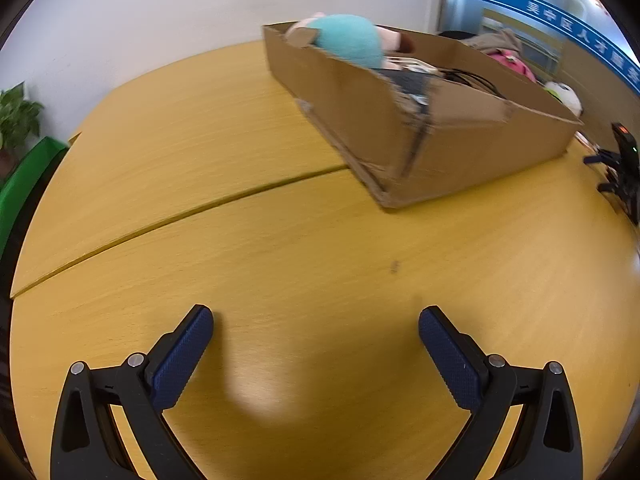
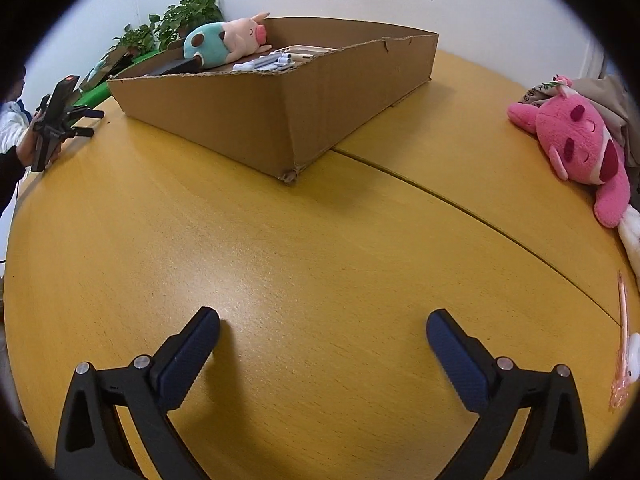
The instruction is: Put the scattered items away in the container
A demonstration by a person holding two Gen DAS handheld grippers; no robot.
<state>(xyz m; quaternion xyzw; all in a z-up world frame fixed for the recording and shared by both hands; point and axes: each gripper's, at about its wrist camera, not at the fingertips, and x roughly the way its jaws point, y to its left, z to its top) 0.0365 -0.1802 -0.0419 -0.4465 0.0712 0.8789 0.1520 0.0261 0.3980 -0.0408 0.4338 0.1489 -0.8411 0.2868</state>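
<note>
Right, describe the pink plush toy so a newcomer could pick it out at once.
Start at the big cardboard box on the yellow wooden table. Look outside it, near the table's right edge in the right wrist view: the pink plush toy lies there against some beige fabric. It is bright pink with dark red patches, unlike the teal and peach plush inside the box.

Open right claw (image 2: 323, 326) above yellow table (image 2: 280, 248), cardboard box (image 2: 280, 120) ahead, pink plush (image 2: 580, 144) right

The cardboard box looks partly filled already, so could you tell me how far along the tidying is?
Done: the cardboard box holds a teal plush and small items. In hand: nothing; the left gripper and right gripper are open. Left: the pink plush and an orange pen remain on the table.
</note>
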